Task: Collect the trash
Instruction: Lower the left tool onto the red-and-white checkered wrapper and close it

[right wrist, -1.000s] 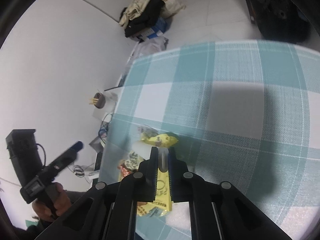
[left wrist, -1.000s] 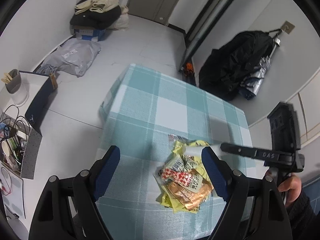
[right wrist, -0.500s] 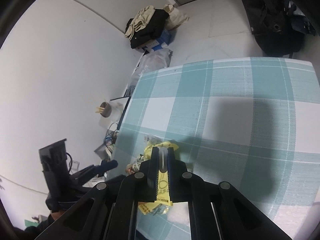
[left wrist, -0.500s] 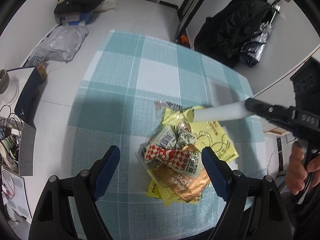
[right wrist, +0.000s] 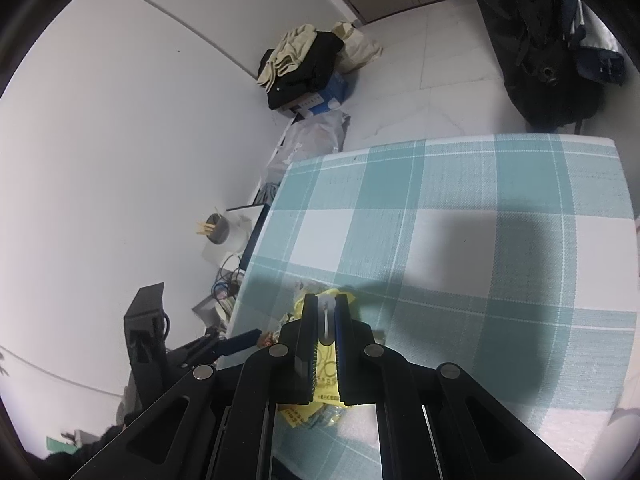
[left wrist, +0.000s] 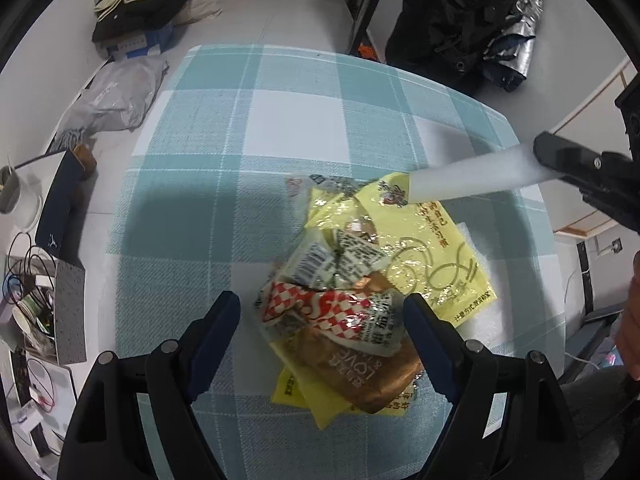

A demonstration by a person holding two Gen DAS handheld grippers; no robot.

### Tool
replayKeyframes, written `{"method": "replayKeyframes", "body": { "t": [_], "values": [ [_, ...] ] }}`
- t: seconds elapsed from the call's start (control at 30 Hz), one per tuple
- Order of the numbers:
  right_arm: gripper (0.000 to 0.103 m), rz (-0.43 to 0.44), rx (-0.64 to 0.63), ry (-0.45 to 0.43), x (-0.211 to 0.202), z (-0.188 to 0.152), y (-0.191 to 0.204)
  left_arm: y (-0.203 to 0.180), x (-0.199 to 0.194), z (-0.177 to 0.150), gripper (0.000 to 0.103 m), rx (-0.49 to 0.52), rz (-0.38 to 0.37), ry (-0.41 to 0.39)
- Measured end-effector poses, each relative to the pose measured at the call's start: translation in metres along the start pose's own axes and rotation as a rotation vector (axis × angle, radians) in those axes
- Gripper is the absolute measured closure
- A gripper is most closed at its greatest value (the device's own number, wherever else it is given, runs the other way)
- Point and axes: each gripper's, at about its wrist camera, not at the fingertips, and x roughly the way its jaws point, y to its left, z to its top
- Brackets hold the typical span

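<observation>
A: Which step is in hand here?

B: Gathering, I'd judge. The wrappers (left wrist: 360,292) are lying in a loose heap on the checked counter (left wrist: 256,128), in the lower middle of the left wrist view, and the left gripper (left wrist: 322,320) is hovering over the heap's near end with its jaws standing wide apart, one blue finger on each side of the red-checked packet (left wrist: 320,308).

A: And the right gripper?

B: The right gripper (right wrist: 326,320) is showing at the lower centre of its own view with the jaws drawn close together, only a thin gap between them. Something pale is sitting in that gap, but I cannot tell whether it is clamped or just seen through it. In the left wrist view that gripper is reaching in from the right edge, its white tip touching the top of the big yellow bag (left wrist: 432,248).

A: So nothing is lifted?

B: Not that I can see. The brown bag (left wrist: 360,372) and the yellow bag are lying flat, overlapping one another.

A: What is the next move calling for?

B: Probably lowering the left jaws around the top packets and closing on them. The film looks thin and slippery, so a bite taking several layers at once would be hauling more in one go; a shallow pinch risks pulling one packet and scattering the rest.
</observation>
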Motion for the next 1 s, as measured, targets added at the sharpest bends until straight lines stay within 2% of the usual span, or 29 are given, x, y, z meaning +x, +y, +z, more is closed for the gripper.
{"method": "replayKeyframes", "body": {
  "t": [0.1,0.23,0.47,1.0],
  "values": [
    [0.096,0.0,0.003,-0.007,-0.004,0.0,-0.002,-0.002,0.0,-0.002,0.022,0.017,0.012,-0.002],
    [0.096,-0.003,0.007,-0.013,-0.007,-0.002,-0.002,-0.001,-0.001,-0.003,0.034,0.012,0.004,-0.002],
    [0.096,-0.019,-0.003,-0.012,-0.005,-0.004,0.003,0.007,0.001,-0.001,0.04,-0.046,-0.008,-0.001],
    [0.096,-0.043,-0.012,-0.041,-0.015,-0.013,0.016,0.02,-0.008,-0.004,0.046,-0.094,-0.069,-0.015]
  ]
}}
